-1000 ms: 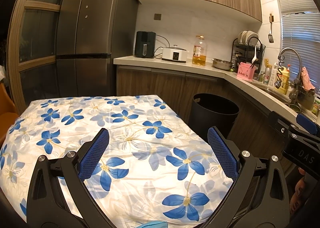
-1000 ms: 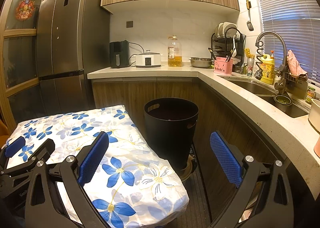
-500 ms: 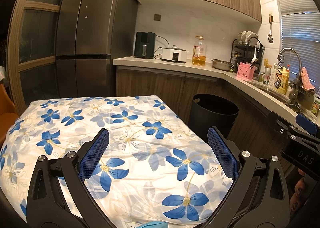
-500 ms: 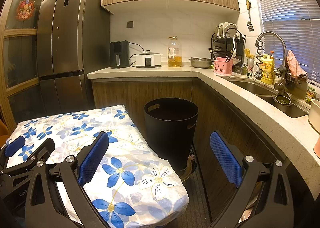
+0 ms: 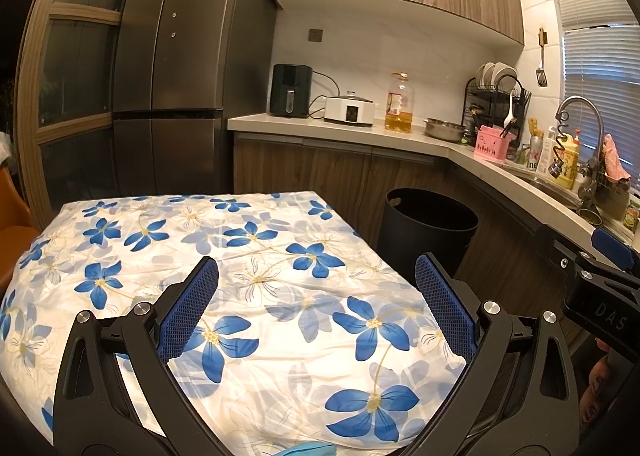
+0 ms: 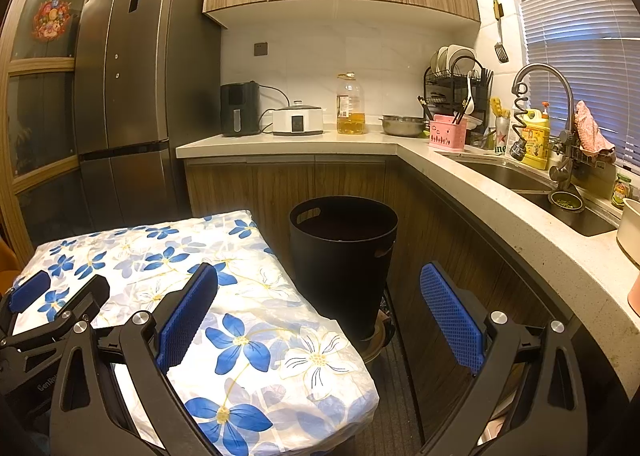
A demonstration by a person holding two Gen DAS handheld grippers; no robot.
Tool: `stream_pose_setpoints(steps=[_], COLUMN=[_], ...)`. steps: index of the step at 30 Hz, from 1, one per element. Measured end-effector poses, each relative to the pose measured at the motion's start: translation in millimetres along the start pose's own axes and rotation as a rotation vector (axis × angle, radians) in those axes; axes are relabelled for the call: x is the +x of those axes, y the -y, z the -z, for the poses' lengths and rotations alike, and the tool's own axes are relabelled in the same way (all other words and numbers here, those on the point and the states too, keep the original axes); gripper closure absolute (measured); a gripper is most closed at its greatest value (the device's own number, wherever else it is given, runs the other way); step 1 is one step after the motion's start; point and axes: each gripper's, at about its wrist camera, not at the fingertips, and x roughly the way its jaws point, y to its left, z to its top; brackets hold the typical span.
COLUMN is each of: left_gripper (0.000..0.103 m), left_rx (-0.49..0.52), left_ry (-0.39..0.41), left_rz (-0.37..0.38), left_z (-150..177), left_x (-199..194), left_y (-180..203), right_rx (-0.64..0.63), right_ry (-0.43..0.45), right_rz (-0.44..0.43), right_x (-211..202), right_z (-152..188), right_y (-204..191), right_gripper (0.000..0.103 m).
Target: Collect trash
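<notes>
My left gripper [image 5: 318,306] is open above the table with the blue-flower cloth [image 5: 256,256], nothing between its blue pads. A scrap of light blue material [image 5: 306,448] peeks out at the table's near edge, under the gripper. The black trash bin [image 5: 428,232] stands on the floor past the table's right side. My right gripper [image 6: 320,316] is open too, over the table's right corner [image 6: 280,356], with the trash bin [image 6: 344,256] straight ahead of it. Each gripper shows at the edge of the other's view: the right gripper [image 5: 600,288] and the left gripper [image 6: 52,308].
A dark fridge [image 5: 180,75] stands behind the table. The L-shaped counter [image 6: 460,163] carries an air fryer [image 6: 240,109], cooker, oil bottle [image 6: 351,105], dish rack and a sink [image 6: 560,195] with a tap. An orange chair [image 5: 12,223] sits at the left. A narrow floor strip runs between table and cabinets.
</notes>
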Motion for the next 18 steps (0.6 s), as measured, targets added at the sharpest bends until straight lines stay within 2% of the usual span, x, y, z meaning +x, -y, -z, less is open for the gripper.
stream_pose_setpoints(steps=[18], left_gripper=[0.006], left_rx=[0.003], left_ry=[0.004], left_rz=[-0.001], left_z=[-0.9], left_x=[-1.3], left_y=[0.3], right_rx=[0.000], right_ry=[0.001], right_rz=[-0.005], right_x=[1.3], right_z=[-0.1], right_y=[-2.8], right_gripper=[0.006])
